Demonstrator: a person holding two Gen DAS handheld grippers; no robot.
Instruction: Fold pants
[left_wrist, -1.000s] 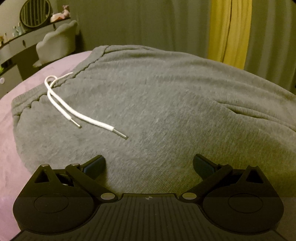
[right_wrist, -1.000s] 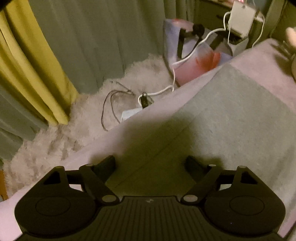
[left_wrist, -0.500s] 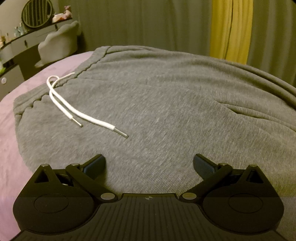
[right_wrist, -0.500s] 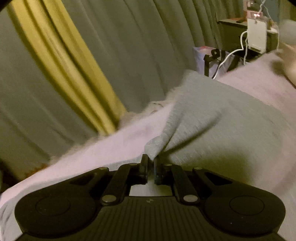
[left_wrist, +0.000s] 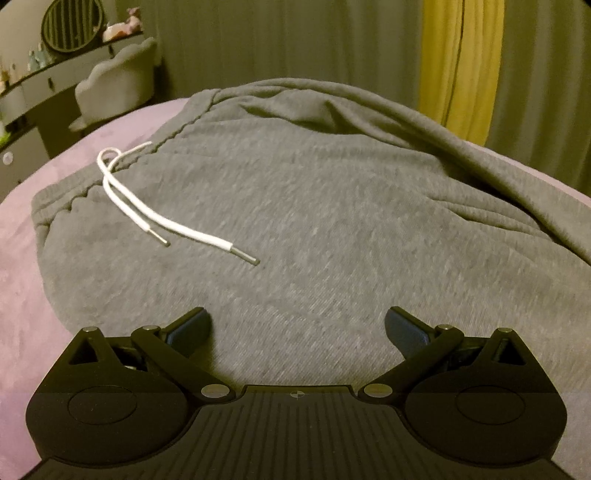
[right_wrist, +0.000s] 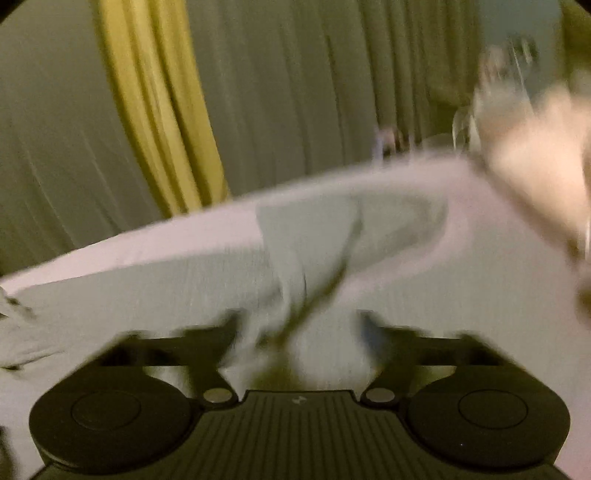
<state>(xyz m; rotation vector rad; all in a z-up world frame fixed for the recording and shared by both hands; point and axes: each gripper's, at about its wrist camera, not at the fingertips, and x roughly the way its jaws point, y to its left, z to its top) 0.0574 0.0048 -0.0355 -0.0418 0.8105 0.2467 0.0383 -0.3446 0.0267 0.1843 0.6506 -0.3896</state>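
Left gripper (left_wrist: 297, 325) fingers spread wide above the grey pants (left_wrist: 332, 206); right gripper (right_wrist: 299, 325) fingers, just opening, released, fabric bunched loosely between them.

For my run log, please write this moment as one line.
left gripper: open, over grey pants | right gripper: jaws just opened, pant fabric loose between | fold: unfinished

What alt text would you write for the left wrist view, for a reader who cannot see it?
Grey pants lie spread on a pink bed cover, with a white drawstring trailing from the waistband. The open left gripper hovers over the near edge, nothing between its fingers; grey and yellow curtains hang behind.
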